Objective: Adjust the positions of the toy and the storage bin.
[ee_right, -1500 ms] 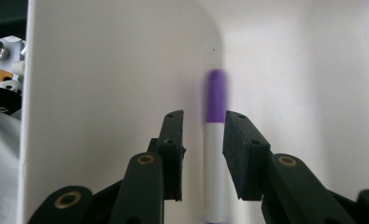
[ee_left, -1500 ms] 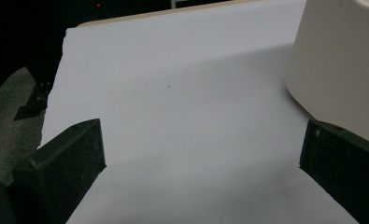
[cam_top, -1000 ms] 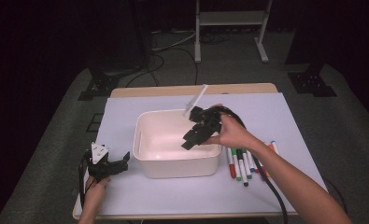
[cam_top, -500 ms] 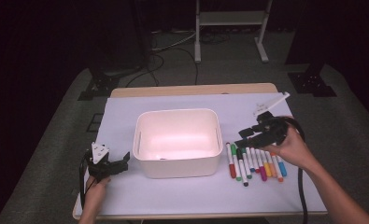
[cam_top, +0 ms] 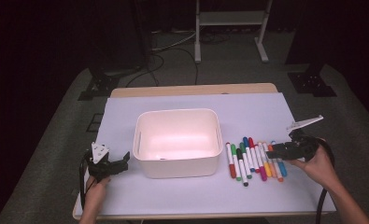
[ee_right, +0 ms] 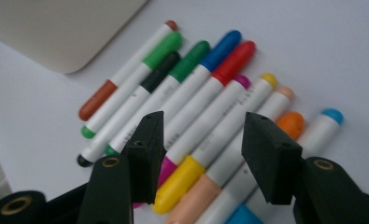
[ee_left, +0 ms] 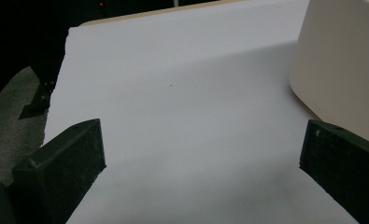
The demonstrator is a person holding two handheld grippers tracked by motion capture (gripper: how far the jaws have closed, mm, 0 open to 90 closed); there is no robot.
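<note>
Right tool (ee_right: 198, 149) is hovering low over the row of markers (ee_right: 201, 107), jaws standing moderately apart and gripping nothing. In the right gripper view the gap is framing the magenta marker (ee_right: 205, 123) and the yellow marker (ee_right: 219, 140); the peach marker (ee_right: 247, 135) is lying just beside them under the far jaw.

The markers are lying flat on the tabletop (cam_top: 173, 205), side by side and touching — in the high view the row (cam_top: 254, 161) is sitting just right of the white bin (cam_top: 177, 142), with the right tool (cam_top: 278, 151) at its right end.

Handling judgement: each marker is looking light, stiff and smooth — plastic barrel, round section, so likely to roll or twist in the jaws if pinched off-centre. Not fragile. Best hold is probably across the white mid-barrel, jaws square to the long axis, rather than on the coloured cap, where a pull might loosen it. Because neighbours are touching, the present jaw gap is likely to take two at once; narrowing over a single barrel, or working from the row's outer edge, would be cleaner.

Farther off, the left tool (cam_top: 109, 165) is resting near the tabletop's left front, jaws spread wide and empty. In the left gripper view it is looking along bare white tabletop (ee_left: 173, 93), with the wall of the bin (ee_left: 345, 65) at the right.
</note>
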